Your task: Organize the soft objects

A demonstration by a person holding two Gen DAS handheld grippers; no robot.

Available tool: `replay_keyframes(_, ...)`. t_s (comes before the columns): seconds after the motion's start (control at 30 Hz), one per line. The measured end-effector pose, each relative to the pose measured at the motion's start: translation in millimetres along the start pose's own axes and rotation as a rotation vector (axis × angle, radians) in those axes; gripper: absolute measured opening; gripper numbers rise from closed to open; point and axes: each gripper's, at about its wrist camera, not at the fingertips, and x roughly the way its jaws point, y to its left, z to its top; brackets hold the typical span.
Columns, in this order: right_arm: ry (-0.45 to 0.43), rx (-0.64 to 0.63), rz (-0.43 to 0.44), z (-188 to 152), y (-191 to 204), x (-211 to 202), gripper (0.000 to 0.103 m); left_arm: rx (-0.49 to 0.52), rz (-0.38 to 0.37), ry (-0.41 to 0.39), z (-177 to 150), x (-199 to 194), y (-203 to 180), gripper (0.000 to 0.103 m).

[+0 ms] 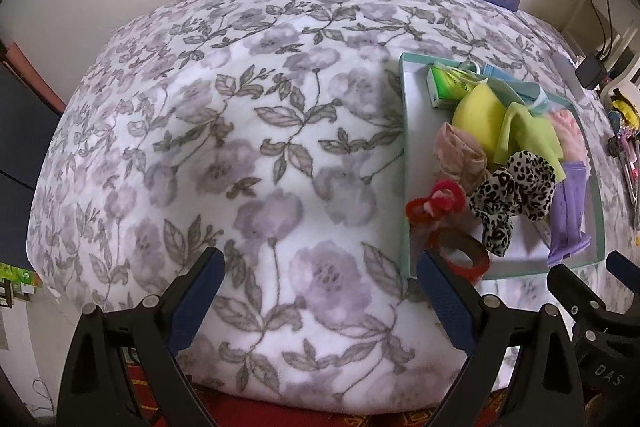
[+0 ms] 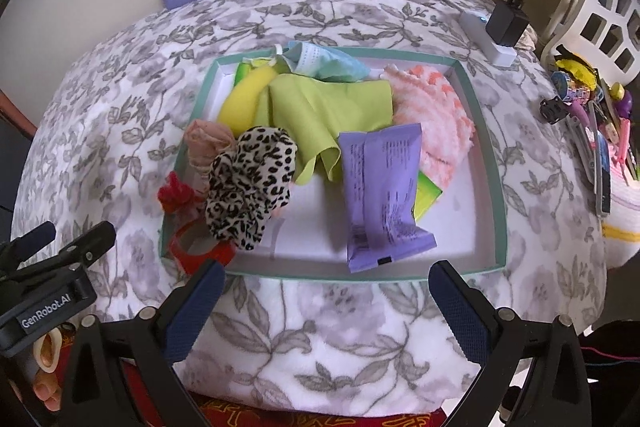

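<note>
Tools, left [image 1: 320, 291] and right [image 2: 326, 301], both spread wide, empty, above floral blanket [image 1: 224, 147].

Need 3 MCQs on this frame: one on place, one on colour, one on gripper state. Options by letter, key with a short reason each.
1. Where does the leopard-print scrunchie lie?
A. In the tray, at its left side
B. On the blanket outside the tray
C. Between the right gripper's fingers

2. What colour is the wrapped packet near the tray's front edge?
A. Red
B. Purple
C. Black

3. What is the state of the right gripper?
A. Shut on the packet
B. Shut on nothing
C. Open, holding nothing

Key:
1 A: in the right wrist view it sits inside the tray's rim, beside the red scrunchie.
2 B: its wrapper is lilac-purple with dark print.
3 C: its fingers stand wide apart over the floral blanket, short of the tray; the left gripper is open likewise.
</note>
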Motion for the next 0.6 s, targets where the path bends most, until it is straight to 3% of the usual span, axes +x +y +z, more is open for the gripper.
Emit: replay_keyframes(0.6,-0.034,0.01,-0.011,-14.9,2.7,-11.9,0.103,-0.031,-0.023,0.031,-16.7,-9.4,14.2,0.097)
